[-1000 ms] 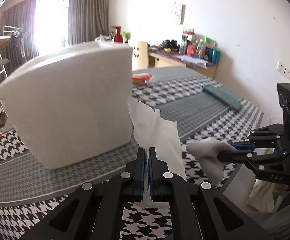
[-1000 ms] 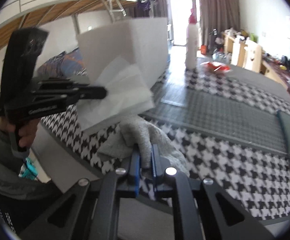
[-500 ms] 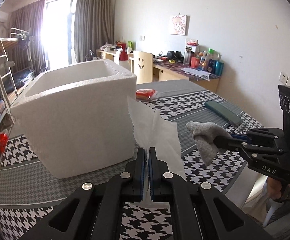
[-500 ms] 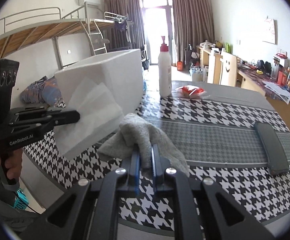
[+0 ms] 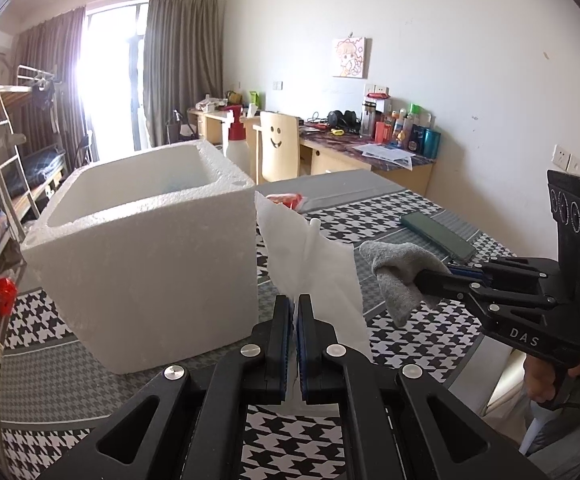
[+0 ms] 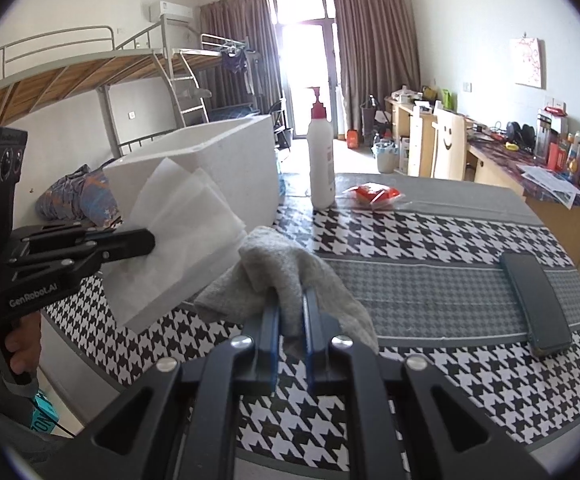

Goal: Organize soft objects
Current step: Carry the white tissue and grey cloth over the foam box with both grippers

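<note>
My left gripper is shut on a white tissue and holds it in the air just right of an open white foam box. It shows in the right wrist view with the tissue. My right gripper is shut on a grey sock, lifted above the table's front edge. In the left wrist view the sock hangs from the right gripper, to the right of the tissue.
The round table has a houndstooth cloth. On it stand a white pump bottle, a red packet and a dark flat case. A bunk bed and a cluttered desk stand behind.
Both grippers have risen with their loads. The view now looks down into the foam box's open top. The sock has lifted off the table.
</note>
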The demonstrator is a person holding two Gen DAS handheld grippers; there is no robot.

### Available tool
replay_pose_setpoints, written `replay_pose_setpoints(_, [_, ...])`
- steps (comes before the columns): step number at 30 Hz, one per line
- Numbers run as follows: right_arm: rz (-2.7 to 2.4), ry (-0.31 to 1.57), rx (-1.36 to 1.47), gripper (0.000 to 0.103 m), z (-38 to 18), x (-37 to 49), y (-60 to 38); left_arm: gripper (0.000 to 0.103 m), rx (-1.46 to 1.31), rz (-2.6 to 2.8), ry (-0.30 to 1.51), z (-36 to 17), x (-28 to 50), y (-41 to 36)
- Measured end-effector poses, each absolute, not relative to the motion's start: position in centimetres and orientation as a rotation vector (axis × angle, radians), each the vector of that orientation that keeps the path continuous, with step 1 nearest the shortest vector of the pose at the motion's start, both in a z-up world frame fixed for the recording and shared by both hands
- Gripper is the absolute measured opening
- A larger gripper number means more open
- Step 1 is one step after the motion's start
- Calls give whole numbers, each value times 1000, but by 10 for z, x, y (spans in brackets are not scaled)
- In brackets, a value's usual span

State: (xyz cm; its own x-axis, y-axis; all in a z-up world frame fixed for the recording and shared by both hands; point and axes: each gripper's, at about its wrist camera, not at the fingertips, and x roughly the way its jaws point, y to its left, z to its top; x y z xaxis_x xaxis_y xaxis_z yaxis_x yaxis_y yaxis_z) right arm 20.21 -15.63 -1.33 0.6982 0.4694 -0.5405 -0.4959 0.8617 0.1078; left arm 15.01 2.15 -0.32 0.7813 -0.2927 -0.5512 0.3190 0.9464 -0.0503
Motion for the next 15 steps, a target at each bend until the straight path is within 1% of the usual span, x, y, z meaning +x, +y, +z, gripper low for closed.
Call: replay_pose_setpoints(15, [458,522,-32,13,8,204,-165,4,80,-334,537,22,155,11])
